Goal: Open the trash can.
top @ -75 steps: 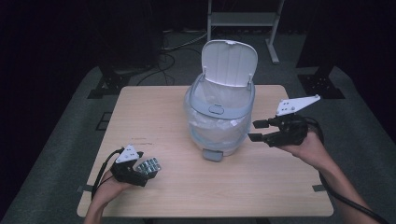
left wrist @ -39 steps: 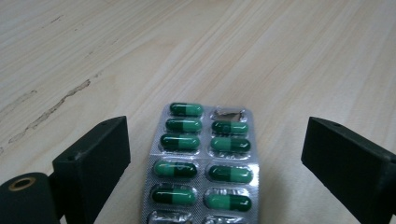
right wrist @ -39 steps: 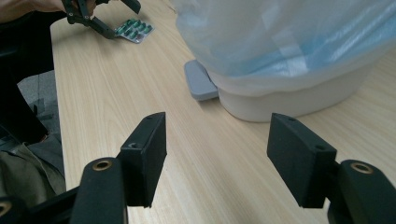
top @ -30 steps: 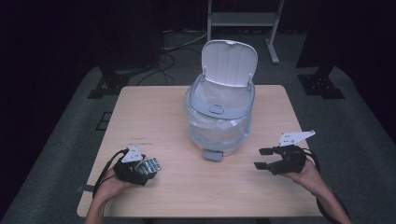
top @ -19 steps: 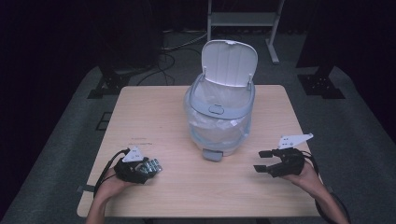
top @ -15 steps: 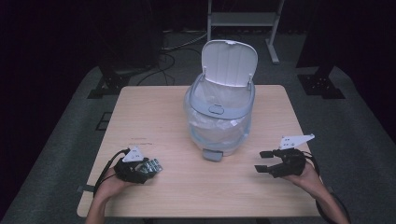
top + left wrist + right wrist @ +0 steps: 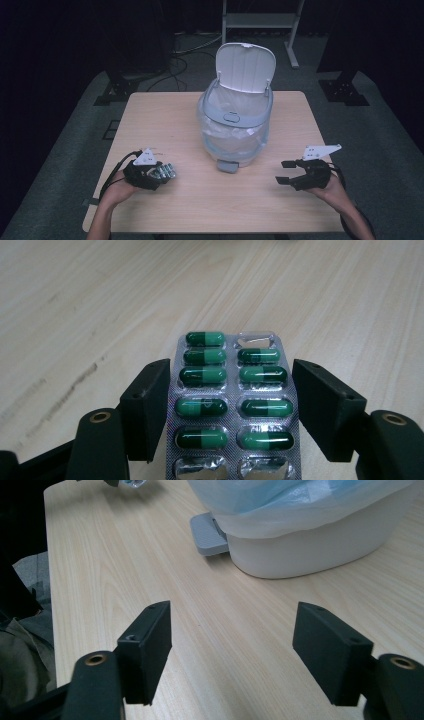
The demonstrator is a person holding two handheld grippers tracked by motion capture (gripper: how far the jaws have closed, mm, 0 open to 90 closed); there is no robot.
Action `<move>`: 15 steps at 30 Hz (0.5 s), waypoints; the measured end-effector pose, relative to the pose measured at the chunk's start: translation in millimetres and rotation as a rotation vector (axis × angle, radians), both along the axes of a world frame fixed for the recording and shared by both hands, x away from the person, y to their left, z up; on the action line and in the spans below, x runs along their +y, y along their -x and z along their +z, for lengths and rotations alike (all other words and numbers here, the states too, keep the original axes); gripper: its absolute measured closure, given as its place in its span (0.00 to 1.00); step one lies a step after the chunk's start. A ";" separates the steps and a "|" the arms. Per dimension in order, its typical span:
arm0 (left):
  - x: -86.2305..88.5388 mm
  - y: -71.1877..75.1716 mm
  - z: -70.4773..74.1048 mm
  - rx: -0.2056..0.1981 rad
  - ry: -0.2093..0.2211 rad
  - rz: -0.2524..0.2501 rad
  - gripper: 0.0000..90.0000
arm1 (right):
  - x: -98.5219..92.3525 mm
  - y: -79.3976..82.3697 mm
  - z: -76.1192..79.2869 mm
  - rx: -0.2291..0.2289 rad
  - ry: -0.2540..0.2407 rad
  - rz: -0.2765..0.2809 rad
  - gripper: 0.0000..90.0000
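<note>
Left tongs [image 7: 227, 405] clamp foil blister pack [image 7: 231, 405], glossy green capsules.

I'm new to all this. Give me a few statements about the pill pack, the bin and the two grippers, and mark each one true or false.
1. The left gripper is shut on the blister pack of green capsules. True.
2. The bin has its lid closed. False: the lid stands open.
3. The right gripper holds a capsule. False: its jaws are open with nothing between them.
4. The bin is lined with a clear bag. True.
5. Every pocket of the blister pack is full. False: some are empty.
</note>
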State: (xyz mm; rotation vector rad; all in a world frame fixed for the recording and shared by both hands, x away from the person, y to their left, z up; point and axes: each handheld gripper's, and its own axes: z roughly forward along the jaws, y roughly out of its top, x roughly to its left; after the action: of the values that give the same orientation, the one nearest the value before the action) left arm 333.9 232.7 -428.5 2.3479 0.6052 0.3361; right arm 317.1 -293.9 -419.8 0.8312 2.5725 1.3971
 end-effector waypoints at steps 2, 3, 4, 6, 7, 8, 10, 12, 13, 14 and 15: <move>-1.5 -1.3 6.8 -0.004 -0.005 -0.011 0.37 | 0.0 0.6 -0.1 -0.001 0.002 0.002 0.33; -2.0 -2.0 10.9 -0.004 -0.006 -0.013 0.37 | 0.1 0.7 -0.2 -0.001 0.004 0.001 0.33; -2.3 -2.5 14.0 -0.003 -0.004 -0.017 0.37 | 0.1 0.5 -0.7 -0.002 0.004 0.000 0.33; -2.6 -3.4 18.9 -0.003 -0.002 -0.019 0.37 | 0.2 -0.1 -1.6 0.000 -0.003 -0.003 0.33; -2.7 -3.9 21.6 -0.005 -0.003 -0.020 0.37 | 0.4 -0.2 -1.9 0.001 0.000 -0.005 0.33; -2.8 -4.2 24.2 -0.002 0.000 -0.020 0.37 | 0.5 -0.1 -2.3 0.001 0.003 -0.007 0.32; -2.9 -5.3 29.1 -0.002 0.005 -0.023 0.37 | 0.6 -0.1 -2.9 0.005 0.003 -0.010 0.32; -3.7 -6.3 34.2 -0.004 -0.009 -0.025 0.37 | 0.4 -0.3 -3.7 0.005 0.007 -0.010 0.32; -4.1 -6.9 36.8 -0.006 -0.018 -0.029 0.37 | 0.4 -0.5 -4.2 0.006 0.007 -0.009 0.32; -4.4 -7.6 39.5 -0.005 -0.023 -0.037 0.37 | 0.6 -0.4 -4.6 0.008 0.009 -0.010 0.32; -5.1 -8.1 43.3 -0.004 -0.026 -0.042 0.37 | 0.8 -0.3 -5.1 0.009 0.011 -0.010 0.32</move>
State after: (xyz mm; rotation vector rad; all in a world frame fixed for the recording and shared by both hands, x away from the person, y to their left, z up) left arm 342.0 227.6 -385.2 2.3805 0.5524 0.3319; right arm 317.4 -293.1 -424.8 0.8493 2.5759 1.3789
